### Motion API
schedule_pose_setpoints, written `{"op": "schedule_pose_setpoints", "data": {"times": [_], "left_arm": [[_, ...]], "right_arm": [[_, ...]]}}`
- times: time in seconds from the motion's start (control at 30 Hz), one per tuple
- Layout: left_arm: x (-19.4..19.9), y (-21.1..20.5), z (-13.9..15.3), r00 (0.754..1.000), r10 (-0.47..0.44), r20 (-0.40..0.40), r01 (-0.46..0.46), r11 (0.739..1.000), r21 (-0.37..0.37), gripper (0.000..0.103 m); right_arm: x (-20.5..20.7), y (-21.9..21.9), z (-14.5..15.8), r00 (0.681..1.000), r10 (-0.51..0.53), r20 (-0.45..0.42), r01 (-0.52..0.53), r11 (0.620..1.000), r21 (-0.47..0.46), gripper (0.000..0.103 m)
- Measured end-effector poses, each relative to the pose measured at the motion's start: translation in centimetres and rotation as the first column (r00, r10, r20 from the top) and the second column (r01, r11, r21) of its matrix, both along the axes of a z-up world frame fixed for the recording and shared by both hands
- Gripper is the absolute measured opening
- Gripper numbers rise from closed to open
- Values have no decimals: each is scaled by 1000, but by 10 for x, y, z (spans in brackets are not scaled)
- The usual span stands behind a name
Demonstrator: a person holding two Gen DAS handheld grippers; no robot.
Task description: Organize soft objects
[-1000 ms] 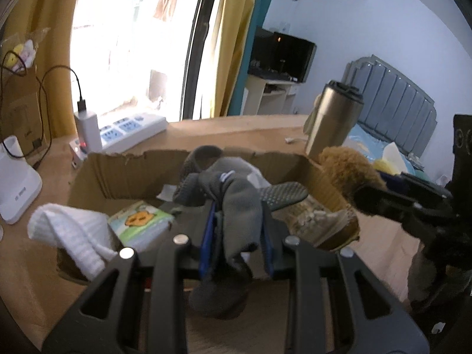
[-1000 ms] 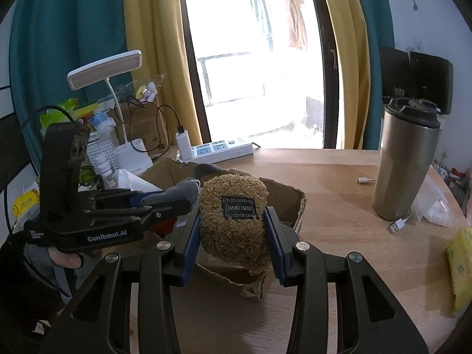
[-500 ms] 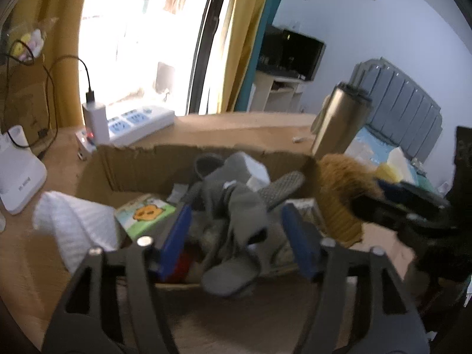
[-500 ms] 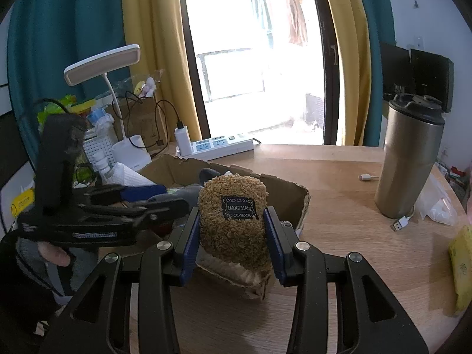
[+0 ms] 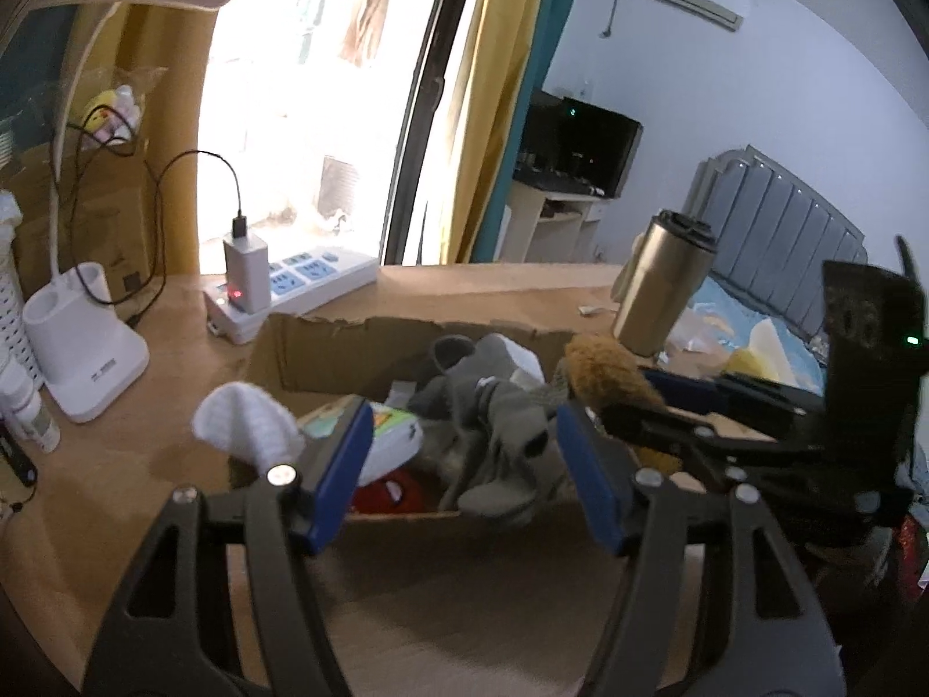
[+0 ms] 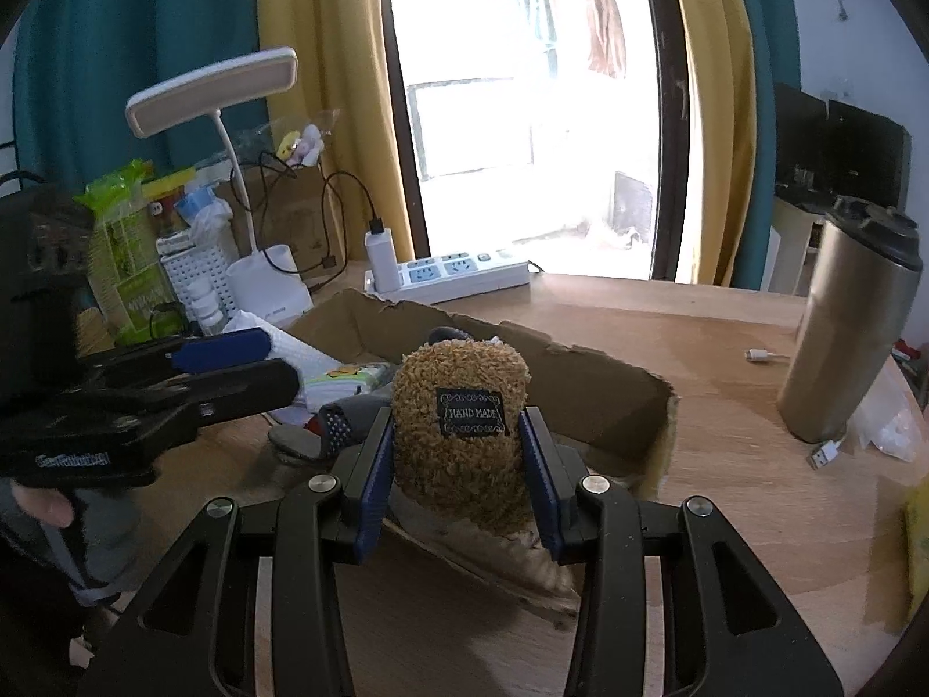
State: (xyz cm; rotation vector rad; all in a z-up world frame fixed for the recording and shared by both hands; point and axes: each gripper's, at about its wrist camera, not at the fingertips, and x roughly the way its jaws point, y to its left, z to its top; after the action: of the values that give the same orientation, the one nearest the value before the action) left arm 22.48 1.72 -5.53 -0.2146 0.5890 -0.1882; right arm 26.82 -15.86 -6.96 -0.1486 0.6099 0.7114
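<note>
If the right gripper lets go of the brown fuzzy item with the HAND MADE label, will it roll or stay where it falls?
The brown fuzzy item bulges between the right gripper pads, so it is probably soft and light. It would likely drop into the cardboard box and settle rather than roll; its shaggy surface should grip.

left gripper [image 5: 464,464] open over grey socks [image 5: 499,424]
</note>
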Motion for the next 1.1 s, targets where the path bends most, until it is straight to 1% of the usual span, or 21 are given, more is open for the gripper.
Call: {"op": "schedule_pose_setpoints", "data": {"times": [0.17, 0.3, 0.47, 0.53, 0.6, 0.63, 0.67, 0.77, 0.93, 1.1], "left_arm": [[-12, 16, 2, 1000, 28, 13, -27, 999, -33, 67], [-18, 24, -1, 999, 36, 13, -36, 998, -43, 67], [-21, 27, -5, 999, 39, 5, -38, 998, -47, 68], [-23, 27, -6, 999, 39, 4, -38, 998, -48, 68], [-22, 28, -9, 999, 39, -2, -40, 998, -46, 68], [-21, 28, -10, 999, 40, -7, -40, 998, -47, 68], [-21, 27, -10, 999, 40, -9, -40, 998, -48, 68], [-23, 25, -9, 999, 39, -4, -39, 998, -40, 68], [-29, 20, -3, 999, 32, 9, -32, 999, -31, 68], [-36, 10, 9, 999, 19, 33, -18, 1000, -7, 68]], "right_arm": [[9, 16, -15, 999, -12, -37, 10, 999, -54, 43], [14, 24, -26, 998, -29, -62, 24, 996, -88, 43], [15, 25, -27, 997, -30, -72, 23, 995, -95, 44], [15, 25, -26, 997, -32, -70, 25, 995, -95, 45], [13, 25, -24, 997, -33, -64, 27, 995, -92, 51], [12, 24, -23, 998, -30, -61, 25, 996, -87, 55], [10, 23, -21, 998, -29, -57, 24, 996, -83, 57], [5, 23, -17, 999, -32, -43, 29, 996, -81, 59], [-5, 15, -5, 999, -39, -20, 37, 997, -60, 59], [-19, 6, 10, 999, -46, 15, 46, 998, -50, 59]]}}
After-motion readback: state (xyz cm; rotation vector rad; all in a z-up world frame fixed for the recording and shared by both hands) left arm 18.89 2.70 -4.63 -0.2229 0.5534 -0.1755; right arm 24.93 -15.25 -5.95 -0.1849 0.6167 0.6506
